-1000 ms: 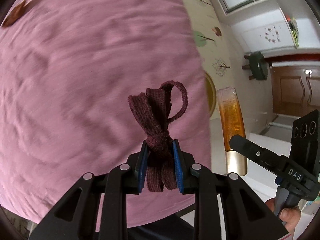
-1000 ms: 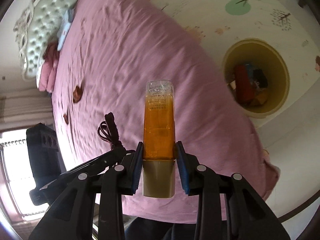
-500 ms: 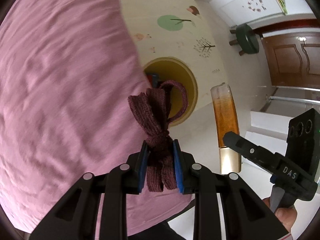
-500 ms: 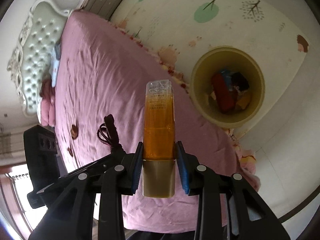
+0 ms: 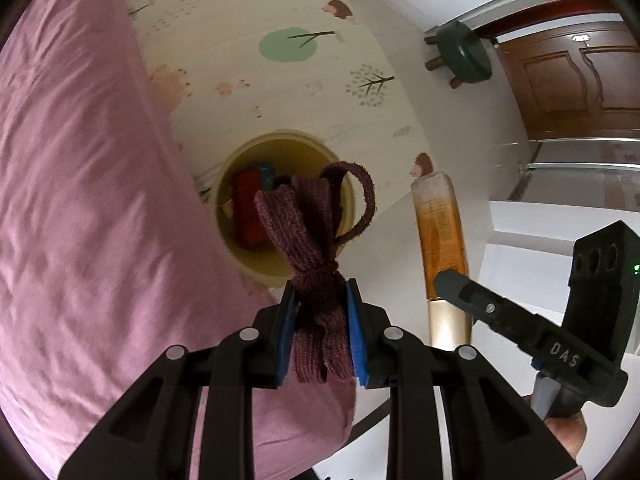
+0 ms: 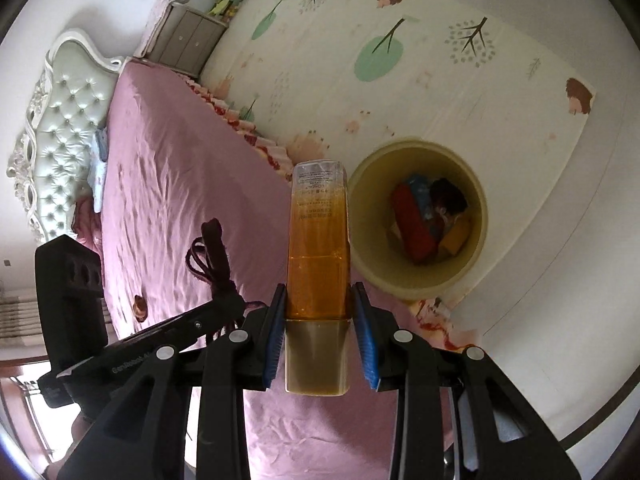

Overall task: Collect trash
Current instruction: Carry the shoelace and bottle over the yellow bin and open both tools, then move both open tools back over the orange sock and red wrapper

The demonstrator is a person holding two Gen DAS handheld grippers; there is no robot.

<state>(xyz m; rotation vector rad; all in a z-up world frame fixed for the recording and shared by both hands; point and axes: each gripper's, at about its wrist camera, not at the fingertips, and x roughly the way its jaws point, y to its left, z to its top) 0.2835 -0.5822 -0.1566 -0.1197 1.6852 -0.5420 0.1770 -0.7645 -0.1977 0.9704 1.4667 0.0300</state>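
L claw pinching maroon lace; R claw pinching orange bottle; yellow bin nearby.

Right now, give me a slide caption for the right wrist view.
Right gripper holds an orange bottle beside the pink bed, near the yellow bin of trash.

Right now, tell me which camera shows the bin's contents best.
The right wrist view: the yellow bin sits open and unblocked, its red, blue and dark items visible. In the left wrist view, the maroon shoelace covers much of the bin.
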